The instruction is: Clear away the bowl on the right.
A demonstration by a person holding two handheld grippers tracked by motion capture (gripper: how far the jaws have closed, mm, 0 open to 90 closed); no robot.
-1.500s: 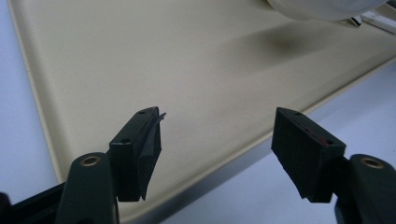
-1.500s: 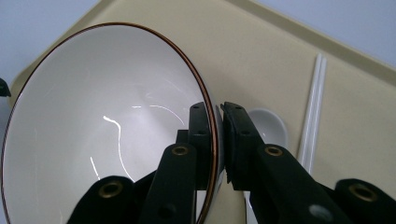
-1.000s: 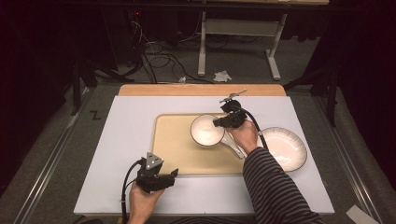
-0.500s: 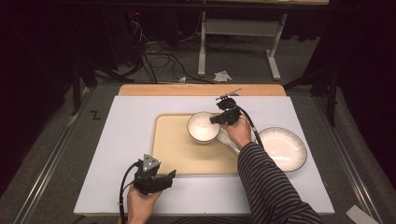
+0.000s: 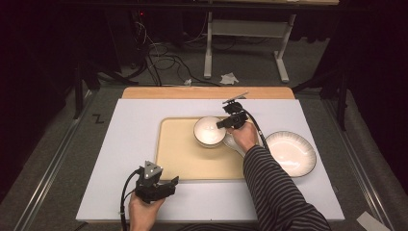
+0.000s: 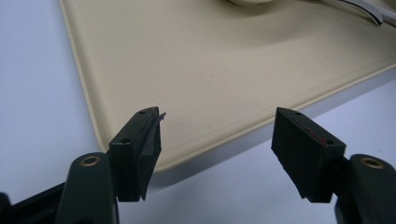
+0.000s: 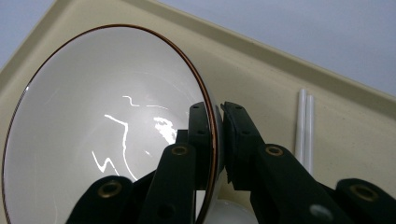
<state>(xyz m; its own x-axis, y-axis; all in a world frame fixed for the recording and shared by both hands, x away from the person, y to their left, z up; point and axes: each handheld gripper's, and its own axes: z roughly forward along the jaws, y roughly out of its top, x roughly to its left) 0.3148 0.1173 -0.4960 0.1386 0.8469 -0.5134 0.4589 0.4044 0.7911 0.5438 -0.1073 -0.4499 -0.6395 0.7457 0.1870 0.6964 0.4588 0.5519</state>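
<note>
A white bowl point(image 5: 208, 131) with a thin brown rim sits tilted at the back right of the beige tray point(image 5: 187, 161). My right gripper point(image 5: 225, 123) is shut on the bowl's right rim. In the right gripper view the jaws pinch the rim of the bowl point(image 7: 107, 126), one inside and one outside, at the gripper's tip point(image 7: 217, 112). My left gripper point(image 5: 169, 184) hovers open near the tray's front edge. Between its spread jaws point(image 6: 217, 121) lies the front corner of the tray point(image 6: 187, 70), with nothing held.
A wide white plate point(image 5: 291, 153) rests on the white table cover point(image 5: 120, 144) right of the tray. A small white object point(image 5: 232, 142) lies under the right hand. Two thin white sticks point(image 7: 303, 126) lie on the tray beside the bowl. A wooden strip point(image 5: 207, 92) borders the table's far edge.
The right gripper has carried the bowl slightly left, farther onto the tray. The left gripper has drifted a little toward the table's front edge and stays open.
</note>
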